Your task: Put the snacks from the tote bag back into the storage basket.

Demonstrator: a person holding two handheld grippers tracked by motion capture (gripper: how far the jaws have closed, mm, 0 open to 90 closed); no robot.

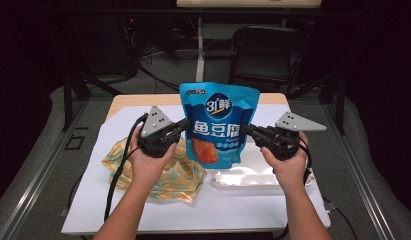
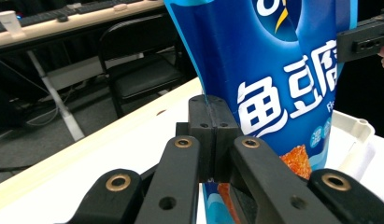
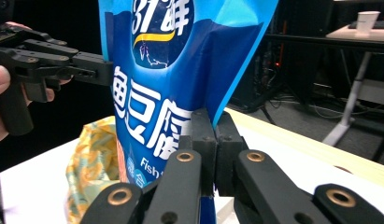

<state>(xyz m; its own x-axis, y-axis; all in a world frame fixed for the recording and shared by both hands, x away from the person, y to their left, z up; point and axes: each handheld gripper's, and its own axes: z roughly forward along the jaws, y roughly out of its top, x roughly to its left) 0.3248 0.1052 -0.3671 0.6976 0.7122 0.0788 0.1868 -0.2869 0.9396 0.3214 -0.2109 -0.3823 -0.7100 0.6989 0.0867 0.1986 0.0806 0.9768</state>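
Blue snack pouch point(image 1: 217, 122) hanging upright above table point(image 1: 143, 220), over white tray point(image 1: 253, 176) | left gripper point(image 1: 184, 123) and right gripper point(image 1: 244, 129) pinching its 2 side edges, jaws clamped | step: carrying | next: probably lowering level onto tray.

**Pouch held upright between two grippers, above the table**

The pouch point(image 1: 218, 122) stands upright over the table point(image 1: 143, 215), between the left gripper point(image 1: 184, 125) at its left edge and the right gripper point(image 1: 244, 129) at its right edge. Below, a crumpled cloth point(image 1: 178, 177) lies left; a tray point(image 1: 243, 177), apparently shallow, lies right. A chair point(image 1: 263, 50) stands behind the table.
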